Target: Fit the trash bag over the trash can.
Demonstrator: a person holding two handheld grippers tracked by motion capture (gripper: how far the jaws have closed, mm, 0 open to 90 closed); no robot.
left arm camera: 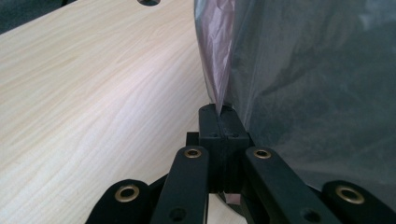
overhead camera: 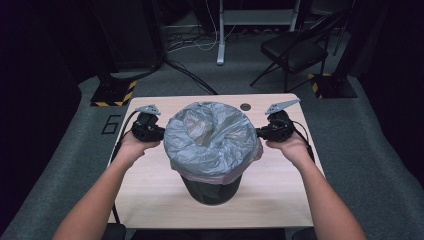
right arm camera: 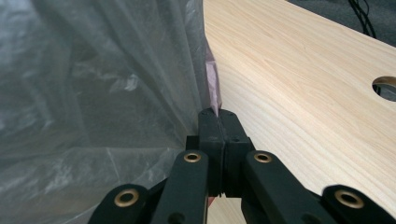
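Pale wooden bench (overhead camera: 150, 185) carries a dark bin (overhead camera: 212, 187) at its centre, draped in a grey bag (overhead camera: 212, 137). Left tool (left arm camera: 218, 111) and right tool (right arm camera: 218, 114) each pinch the bag's pink edge (left arm camera: 219, 60), seen close in the gripper views.

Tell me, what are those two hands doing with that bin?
A person is fitting a grey plastic bag over a dark bin that stands on a wooden table. The left gripper pinches the bag's edge on one side, and the right gripper pinches it on the other. Both are clamped shut on the plastic. The bag drapes over the top of the bin, with a pinkish edge showing below it.
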